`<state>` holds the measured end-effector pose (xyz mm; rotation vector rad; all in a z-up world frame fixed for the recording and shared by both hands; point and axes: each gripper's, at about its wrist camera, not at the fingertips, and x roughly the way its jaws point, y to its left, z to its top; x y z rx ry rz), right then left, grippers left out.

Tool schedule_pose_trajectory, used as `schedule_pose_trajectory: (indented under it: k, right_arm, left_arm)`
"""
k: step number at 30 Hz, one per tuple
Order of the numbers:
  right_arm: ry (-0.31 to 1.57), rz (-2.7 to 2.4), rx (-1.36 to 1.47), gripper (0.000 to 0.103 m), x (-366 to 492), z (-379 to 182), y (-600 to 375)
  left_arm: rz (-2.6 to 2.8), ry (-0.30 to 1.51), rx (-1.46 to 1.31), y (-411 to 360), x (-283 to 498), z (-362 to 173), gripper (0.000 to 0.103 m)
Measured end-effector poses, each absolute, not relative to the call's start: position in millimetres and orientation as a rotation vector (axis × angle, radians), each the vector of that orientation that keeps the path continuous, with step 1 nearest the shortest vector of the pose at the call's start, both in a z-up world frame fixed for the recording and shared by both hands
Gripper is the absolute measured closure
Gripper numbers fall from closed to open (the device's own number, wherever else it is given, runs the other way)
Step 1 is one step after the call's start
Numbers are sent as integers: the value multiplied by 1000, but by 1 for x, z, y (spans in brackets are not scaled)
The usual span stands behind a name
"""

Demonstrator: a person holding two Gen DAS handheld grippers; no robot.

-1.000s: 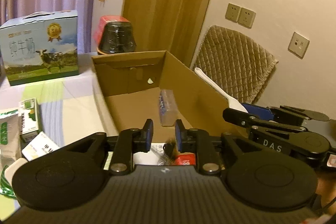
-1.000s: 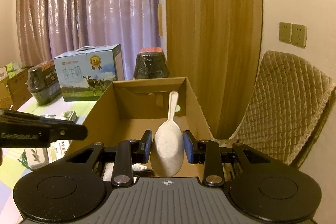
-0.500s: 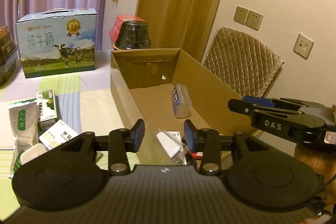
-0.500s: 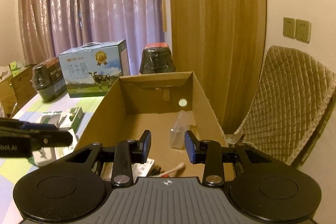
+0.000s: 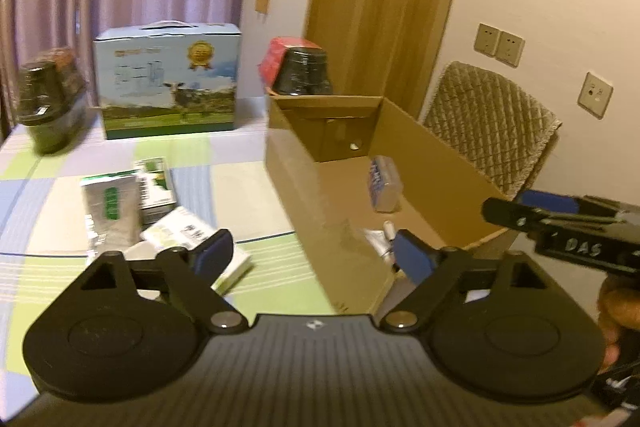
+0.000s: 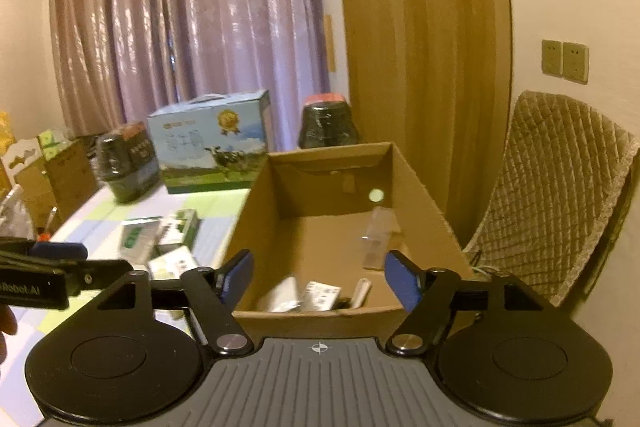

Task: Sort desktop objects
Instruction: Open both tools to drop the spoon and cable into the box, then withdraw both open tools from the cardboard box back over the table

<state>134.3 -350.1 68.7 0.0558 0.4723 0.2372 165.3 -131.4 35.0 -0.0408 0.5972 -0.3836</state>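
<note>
Both grippers empty, jaws opening: left gripper [image 5: 310, 253] and right gripper [image 6: 318, 277] have nothing between the pads. Dropped items sit in the near end of the cardboard box [image 6: 424, 211]: white spoon [image 6: 360, 291], small packets [image 6: 322, 295]. Remaining cartons [image 5: 154, 183] lie on the checked tablecloth [image 5: 236, 187], left of the box. Next pick, I'd say: swing left, keep jaws wide, take one carton across its narrow side, clear the box wall.
</note>
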Motion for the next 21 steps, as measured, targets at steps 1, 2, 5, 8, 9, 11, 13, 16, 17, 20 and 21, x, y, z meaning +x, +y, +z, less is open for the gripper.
schedule_pose_trajectory:
  k: [1, 2, 5, 8, 9, 11, 13, 16, 17, 20, 21]
  right_arm:
    - [474, 247, 60, 27, 130, 70, -346]
    - [476, 257, 63, 25, 127, 70, -342]
    - [477, 289, 66, 14, 114, 71, -327]
    - [476, 317, 63, 4, 103, 69, -311]
    - [480, 326, 62, 3, 99, 68, -307]
    - [491, 345, 67, 2, 95, 65, -298]
    - [505, 367, 59, 2, 92, 62, -288]
    - [521, 399, 35, 2, 89, 57, -274]
    - [526, 407, 29, 2, 88, 55, -270]
    - [539, 430, 15, 2, 89, 51, -258]
    - [544, 438, 9, 2, 90, 49, -254]
  left_arm:
    - [-376, 597, -39, -127, 161, 35, 15]
    - [-366, 599, -40, -121, 156, 36, 13]
    - [-337, 601, -37, -104, 144, 36, 8]
    - [-303, 595, -18, -86, 129, 34, 3]
    - [-291, 595, -11, -79, 124, 33, 2]
    - [-264, 598, 0, -65, 116, 30, 1]
    - [-236, 608, 7, -51, 110, 27, 1]
    - [-196, 622, 15, -30, 103, 22, 1]
    - [-183, 627, 18, -23, 102, 21, 1]
    - [-163, 634, 31, -8, 99, 18, 1]
    - [-159, 636, 38, -3, 99, 17, 1]
